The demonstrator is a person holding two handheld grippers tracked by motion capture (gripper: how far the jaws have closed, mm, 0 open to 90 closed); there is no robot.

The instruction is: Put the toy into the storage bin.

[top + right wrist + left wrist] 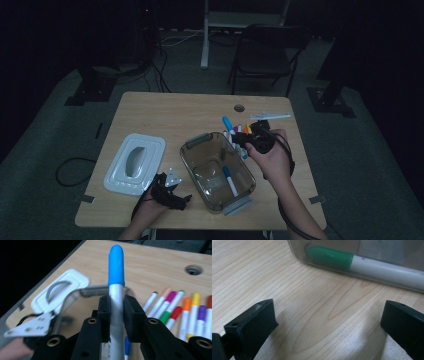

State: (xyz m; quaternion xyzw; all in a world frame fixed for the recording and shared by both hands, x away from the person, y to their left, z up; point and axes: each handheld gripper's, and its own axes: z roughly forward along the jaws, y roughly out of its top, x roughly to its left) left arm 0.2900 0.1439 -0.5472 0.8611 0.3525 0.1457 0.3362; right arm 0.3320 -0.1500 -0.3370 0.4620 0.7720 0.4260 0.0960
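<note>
The right gripper (261,136) is raised over the far rim of the clear plastic container (192,161), jaws clamped on one blue-capped white marker (116,277). The left gripper (170,192) rests low beside the container, jaws apart and empty. One blue-capped marker (230,181) lies in the container; one white rectangular lid (135,162) lies left.

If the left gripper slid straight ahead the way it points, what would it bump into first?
Most likely the clear box: its wall crosses just ahead of the open left gripper, with a green-capped marker lying behind the wall. Only bare table lies between.
</note>
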